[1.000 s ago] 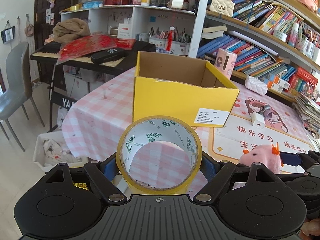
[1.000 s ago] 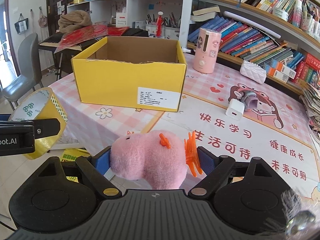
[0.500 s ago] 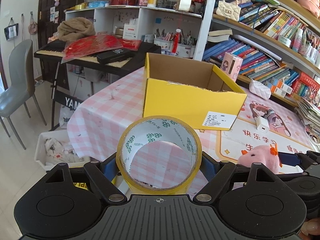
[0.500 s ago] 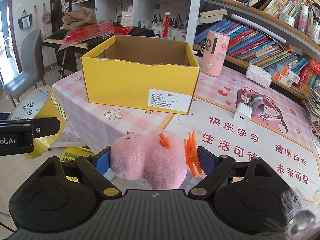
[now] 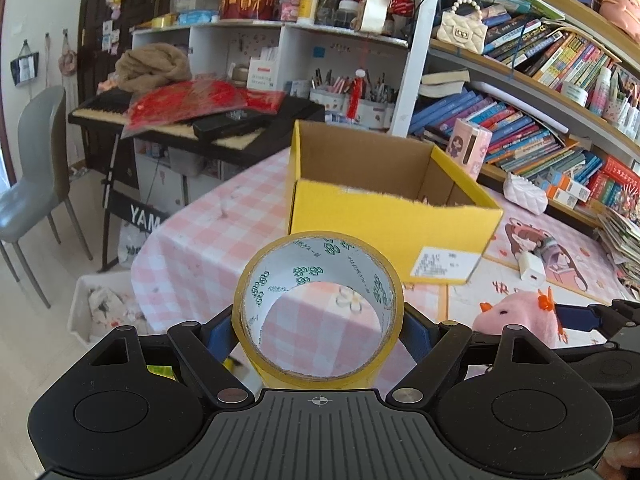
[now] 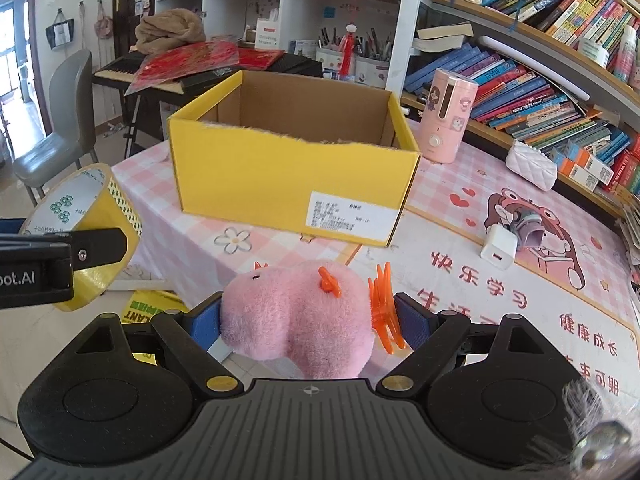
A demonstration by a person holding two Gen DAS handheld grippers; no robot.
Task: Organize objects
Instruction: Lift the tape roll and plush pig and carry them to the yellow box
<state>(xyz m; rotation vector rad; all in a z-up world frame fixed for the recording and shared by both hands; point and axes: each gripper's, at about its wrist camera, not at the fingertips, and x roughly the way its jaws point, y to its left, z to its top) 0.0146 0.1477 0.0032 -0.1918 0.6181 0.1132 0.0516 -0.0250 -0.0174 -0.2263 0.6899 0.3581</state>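
- The left gripper (image 5: 318,330) is held level off the table (image 5: 192,240) edge, jaws clamped on an upright yellow tape roll (image 5: 318,306).
- The right gripper (image 6: 308,320) squeezes a pink plush toy (image 6: 296,316) between its pads.
- An open yellow box (image 6: 288,176) stands at 12 o'clock; a white charger (image 6: 498,248) lies at 2 o'clock.

Pink checked tablecloth (image 6: 192,240) as landmark: white charger (image 6: 498,247) on it; pink dispenser (image 6: 448,114) at its far edge; grey chair (image 5: 30,184), keyboard (image 5: 172,120) beyond its left side.
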